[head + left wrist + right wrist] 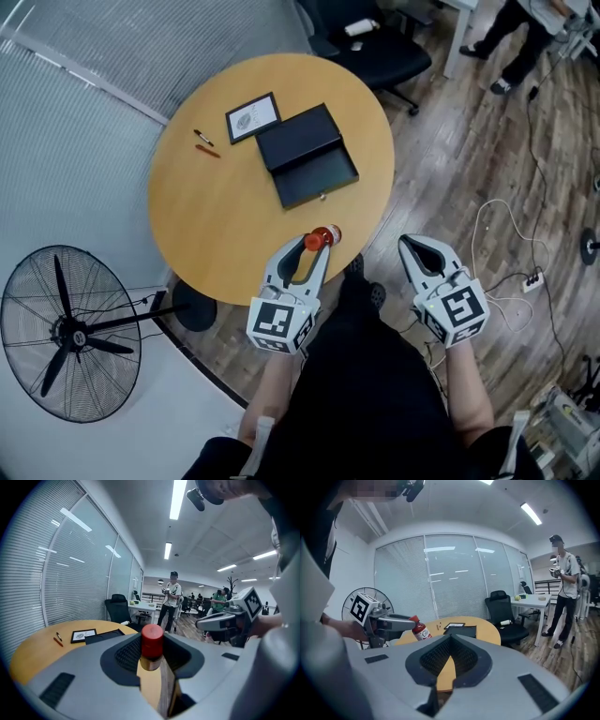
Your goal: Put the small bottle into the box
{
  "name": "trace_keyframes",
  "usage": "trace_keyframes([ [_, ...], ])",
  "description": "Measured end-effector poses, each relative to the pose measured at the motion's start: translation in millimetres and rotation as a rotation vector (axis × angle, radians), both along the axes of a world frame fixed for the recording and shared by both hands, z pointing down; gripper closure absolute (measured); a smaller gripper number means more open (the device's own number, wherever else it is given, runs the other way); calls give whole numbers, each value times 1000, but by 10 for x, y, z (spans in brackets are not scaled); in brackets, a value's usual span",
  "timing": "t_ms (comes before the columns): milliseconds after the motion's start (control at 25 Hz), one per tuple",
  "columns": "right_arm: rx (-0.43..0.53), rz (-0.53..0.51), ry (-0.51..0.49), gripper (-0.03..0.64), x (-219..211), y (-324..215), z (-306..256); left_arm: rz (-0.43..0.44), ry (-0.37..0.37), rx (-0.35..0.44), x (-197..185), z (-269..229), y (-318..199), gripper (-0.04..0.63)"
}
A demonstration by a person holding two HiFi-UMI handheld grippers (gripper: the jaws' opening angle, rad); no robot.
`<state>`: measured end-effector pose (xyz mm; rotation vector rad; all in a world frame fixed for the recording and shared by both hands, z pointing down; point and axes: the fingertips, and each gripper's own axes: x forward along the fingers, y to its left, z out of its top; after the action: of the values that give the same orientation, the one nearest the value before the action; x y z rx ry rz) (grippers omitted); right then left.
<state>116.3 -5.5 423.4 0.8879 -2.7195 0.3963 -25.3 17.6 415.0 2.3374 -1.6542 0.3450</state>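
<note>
Close in, both grippers hang side by side at the round table's (216, 220) near rim. The right gripper (410, 242) is off the tabletop, over the wooden floor, its jaws closed tip to tip on nothing. The left gripper (313, 247) is clamped on the small bottle (324, 234) just below its red cap, above the table's near edge. The bottle's long axis stands roughly upright, cap up, the body tilted a little. Beyond it lies a stretch of bare wood, then the black box (314, 173), open, its lid laid flat on the far side and its tray close to the table's right rim. A framed picture (252, 117) sits just beside the lid, with two pens (204, 142) further left. A fan (70, 333) stands on the floor to the left, cables (532, 278) trail to the right, and an office chair (375, 47) stands past the far rim.
</note>
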Motion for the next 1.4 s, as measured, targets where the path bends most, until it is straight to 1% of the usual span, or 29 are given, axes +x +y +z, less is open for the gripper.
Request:
trace_keyframes([
  [200, 11, 6, 15, 607, -46, -192, -38, 7, 12, 7, -55, 7, -246, 465],
  [440, 32, 33, 40, 607, -119, -476, -112, 11, 28, 23, -215, 10, -585, 465],
  [680, 49, 59, 62, 607, -121, -770, -173, 27, 38, 32, -281, 30, -900, 465],
  [1200, 31, 96, 66, 607, -416, -1017, -66, 64, 33, -13, -555, 318, -1274, 465],
  [1400, 21, 96, 92, 607, -478, -1081, 5, 86, 20, -33, -599, 462, -1425, 465],
])
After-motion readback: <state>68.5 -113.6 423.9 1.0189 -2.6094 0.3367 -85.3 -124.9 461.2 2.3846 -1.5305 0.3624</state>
